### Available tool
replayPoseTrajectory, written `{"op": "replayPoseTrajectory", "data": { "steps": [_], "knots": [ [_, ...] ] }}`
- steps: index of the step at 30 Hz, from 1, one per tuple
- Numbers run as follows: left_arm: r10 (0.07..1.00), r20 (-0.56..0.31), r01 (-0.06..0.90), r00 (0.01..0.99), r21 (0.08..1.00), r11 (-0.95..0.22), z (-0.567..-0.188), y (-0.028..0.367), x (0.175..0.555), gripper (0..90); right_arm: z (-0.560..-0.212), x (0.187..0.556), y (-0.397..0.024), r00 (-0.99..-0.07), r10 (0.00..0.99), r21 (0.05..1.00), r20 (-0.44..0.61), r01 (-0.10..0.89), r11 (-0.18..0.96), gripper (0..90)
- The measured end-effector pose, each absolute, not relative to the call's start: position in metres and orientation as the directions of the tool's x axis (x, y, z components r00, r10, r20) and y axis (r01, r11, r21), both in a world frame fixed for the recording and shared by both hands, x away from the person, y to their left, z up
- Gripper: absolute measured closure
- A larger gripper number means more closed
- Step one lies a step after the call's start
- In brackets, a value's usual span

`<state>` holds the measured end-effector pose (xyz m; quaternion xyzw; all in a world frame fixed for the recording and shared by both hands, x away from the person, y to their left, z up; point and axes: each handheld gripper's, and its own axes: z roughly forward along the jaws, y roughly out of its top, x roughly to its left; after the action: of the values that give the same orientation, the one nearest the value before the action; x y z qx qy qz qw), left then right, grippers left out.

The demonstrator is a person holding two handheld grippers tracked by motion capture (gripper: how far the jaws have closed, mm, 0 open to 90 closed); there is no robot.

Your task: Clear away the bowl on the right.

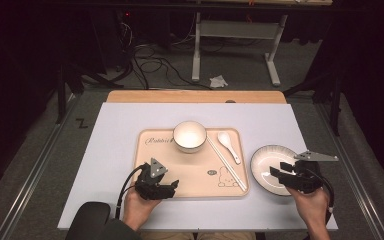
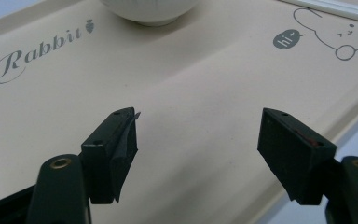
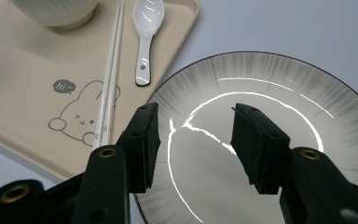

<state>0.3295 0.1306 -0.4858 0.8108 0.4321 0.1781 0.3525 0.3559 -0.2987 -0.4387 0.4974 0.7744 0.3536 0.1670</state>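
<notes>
Plate [image 1: 270,168]: a round, shallow dish with grey streaks running in from a dark rim, lying flat on the white tabletop just right of the tray, its left edge close beside the tray's right rim. In the right gripper view the plate [image 3: 279,84] shows a glossy centre with bright curved reflections.
Right gripper [image 1: 284,172]: held over the plate's right half, jaws pointing left across it. In its own view the right gripper [image 3: 193,140] has its jaws parted with nothing between them, poised above the plate's middle; whether the tips touch the glaze cannot be told.
Left gripper [image 1: 171,187]: held low over the tray's near left corner. In its own view the left gripper [image 2: 198,140] has its jaws spread wide and empty, with bare tray surface between them.
Tray [image 1: 190,187]: beige, rectangular, rounded corners, in the middle of the table; it carries the word "Rabbit" at the far left and a rabbit drawing with a "hi" bubble near the right.
Bowl [image 1: 189,136]: white, upright, at the tray's far edge, centre.
Chopsticks [image 1: 226,162]: a white pair lying side by side, slanting from beside the bowl towards the tray's near right corner.
Spoon [image 1: 228,145]: white ceramic, lying on the tray just right of the chopsticks, bowl end away from the person.
Table [image 1: 110,150]: white top, with a wooden strip along the far edge.
</notes>
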Motion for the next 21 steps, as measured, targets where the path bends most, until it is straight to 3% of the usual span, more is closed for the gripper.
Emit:
{"op": "replayPoseTrajectory", "data": {
  "steps": [17,21],
  "knots": [
    [0.82,-0.013,0.571,0.573,0.724,-0.387,-0.487,0.129,0.327,28.6,-0.455,0.356,-0.304,-0.463,0.885,0.708,0.044,0.64,0.299,54.0],
    [0.818,-0.012,0.572,0.575,0.722,-0.391,-0.488,0.129,0.327,28.6,-0.455,0.356,-0.307,-0.435,0.898,0.712,0.066,0.651,0.263,59.0]
  ]
}}
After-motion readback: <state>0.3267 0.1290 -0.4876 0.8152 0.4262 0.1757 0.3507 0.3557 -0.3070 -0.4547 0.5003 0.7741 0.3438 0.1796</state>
